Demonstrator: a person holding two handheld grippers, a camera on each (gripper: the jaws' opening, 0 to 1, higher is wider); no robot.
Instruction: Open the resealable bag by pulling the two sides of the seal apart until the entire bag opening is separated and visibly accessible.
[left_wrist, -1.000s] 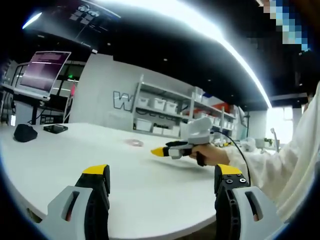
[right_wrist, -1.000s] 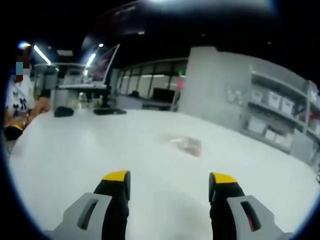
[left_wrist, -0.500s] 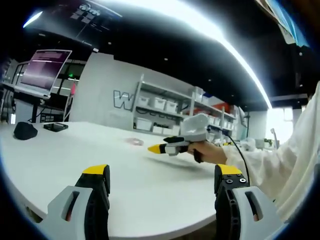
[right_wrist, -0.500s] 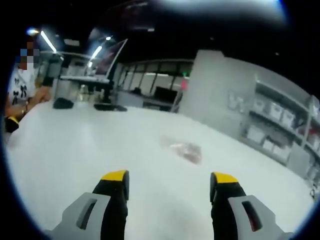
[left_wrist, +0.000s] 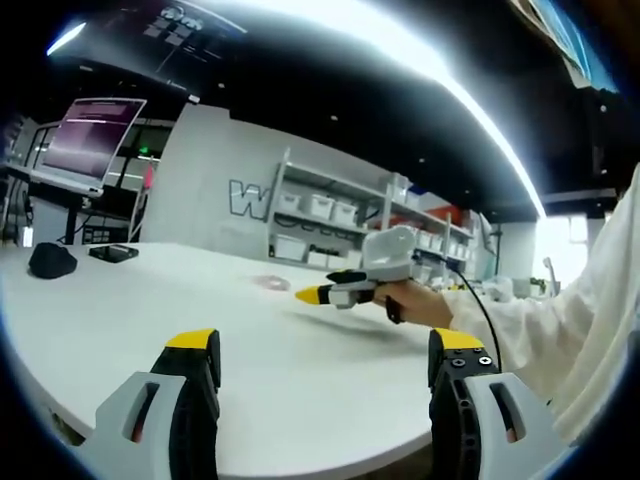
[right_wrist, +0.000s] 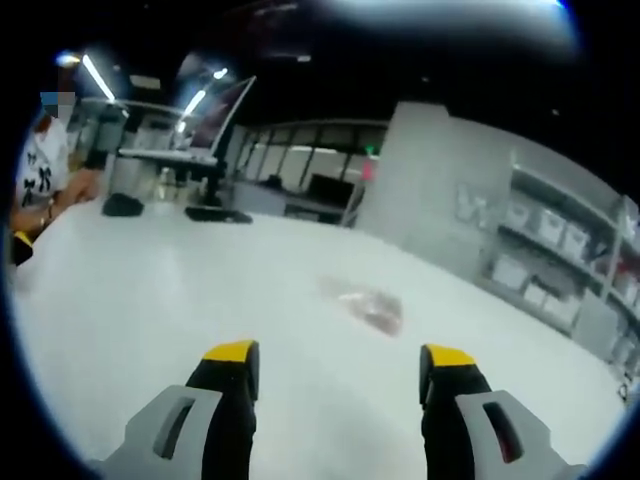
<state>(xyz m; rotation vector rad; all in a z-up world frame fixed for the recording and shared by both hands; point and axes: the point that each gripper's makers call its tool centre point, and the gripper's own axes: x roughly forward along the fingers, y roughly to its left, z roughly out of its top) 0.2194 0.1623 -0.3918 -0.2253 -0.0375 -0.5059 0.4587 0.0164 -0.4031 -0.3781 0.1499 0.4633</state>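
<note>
A small clear resealable bag (right_wrist: 368, 304) with something reddish inside lies flat on the white table (right_wrist: 150, 300), a good way ahead of my right gripper (right_wrist: 340, 362), which is open with nothing between its jaws. In the left gripper view the same bag (left_wrist: 271, 284) is a small pale patch far across the table. My left gripper (left_wrist: 327, 350) is open and empty near the table's front edge. The right gripper (left_wrist: 322, 294), held by a hand in a white sleeve, comes in from the right and points toward the bag.
A black pouch (left_wrist: 50, 261) and a dark phone (left_wrist: 112, 253) lie at the table's far left. A monitor on a stand (left_wrist: 90, 140) and shelves with white bins (left_wrist: 320, 215) stand behind. A person (right_wrist: 40, 180) sits at the left edge.
The right gripper has edged forward toward the bag and lifted slightly. The left gripper has held still.
</note>
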